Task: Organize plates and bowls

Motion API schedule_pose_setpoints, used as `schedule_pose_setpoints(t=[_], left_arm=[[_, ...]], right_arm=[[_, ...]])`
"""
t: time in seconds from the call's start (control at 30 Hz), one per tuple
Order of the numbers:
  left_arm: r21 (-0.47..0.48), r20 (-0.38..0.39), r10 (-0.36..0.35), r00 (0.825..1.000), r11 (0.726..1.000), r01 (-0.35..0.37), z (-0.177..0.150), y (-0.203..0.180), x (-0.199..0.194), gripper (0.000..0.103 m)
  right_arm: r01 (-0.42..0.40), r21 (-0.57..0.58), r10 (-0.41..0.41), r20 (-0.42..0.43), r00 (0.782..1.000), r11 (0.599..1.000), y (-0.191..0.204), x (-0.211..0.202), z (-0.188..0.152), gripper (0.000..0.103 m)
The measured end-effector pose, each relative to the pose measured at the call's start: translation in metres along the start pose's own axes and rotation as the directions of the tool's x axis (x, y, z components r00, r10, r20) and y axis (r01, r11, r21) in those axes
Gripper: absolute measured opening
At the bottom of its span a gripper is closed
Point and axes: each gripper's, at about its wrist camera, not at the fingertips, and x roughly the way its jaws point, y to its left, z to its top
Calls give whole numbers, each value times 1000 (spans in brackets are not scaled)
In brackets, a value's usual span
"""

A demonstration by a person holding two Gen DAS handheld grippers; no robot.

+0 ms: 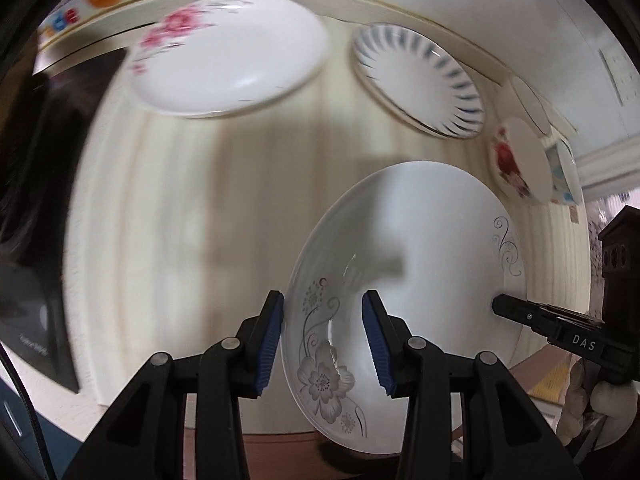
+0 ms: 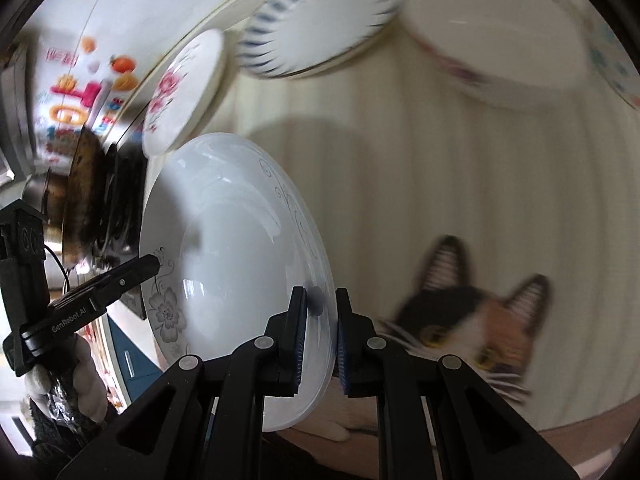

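Observation:
A white deep plate with grey flowers (image 1: 420,240) hangs tilted above the cream table (image 1: 180,200), held from two sides. My left gripper (image 1: 323,300) has the plate's near-left rim between its blue pads. One pad is outside the rim and the other is over the inside. My right gripper (image 1: 500,305) bites the opposite rim. In the right wrist view the right gripper (image 2: 320,294) is shut on the plate (image 2: 224,220) edge, and the left gripper (image 2: 154,265) clamps the far rim by the flower print.
On the table lie a pink-flower plate (image 1: 228,52), a blue-striped plate (image 1: 420,80), a small red-flower dish (image 1: 516,160) and a blue-patterned bowl (image 1: 564,176). A dark pan (image 2: 92,200) stands beyond the left edge. A cat-face shape (image 2: 472,320) shows at the near right.

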Motion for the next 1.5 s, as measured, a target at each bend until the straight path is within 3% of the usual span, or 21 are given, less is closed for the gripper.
schedule_pose_setpoints(t=[0.27,0.63,1.03,1.17,1.3,1.37,1.43,1.5], left_arm=[[54,-53,-13,998,998,16,12,-45,35,37],[57,-57,20,998,998,-17,11,-63,49,37],[34,-51,18,999,999,-17,7,-67,40,37],[21,20,15,1000,1000,-15,9,-63,5,38],[-47,120,34,992,998,-29,21,-46,-39,38],[-87,155,27,987,996,-14,31,-32,-53,38],[-128,175,50,983,991,-27,45,-14,-59,38],[-188,182,73,981,981,-38,58,10,-59,38]], right_arm=[[25,111,-27,17,999,994,-69,-22,-11,15],[27,148,-28,5,1000,989,-100,-18,-13,15],[12,154,-12,-4,1000,988,-98,-14,-7,16],[24,158,-23,-11,1000,987,-98,-23,-7,16],[91,99,-96,44,994,991,-78,-62,-3,16],[93,59,-97,72,993,994,-60,-82,4,22],[61,13,-62,101,993,998,-36,-97,16,40],[2,-41,3,127,992,999,-9,-104,33,41]])
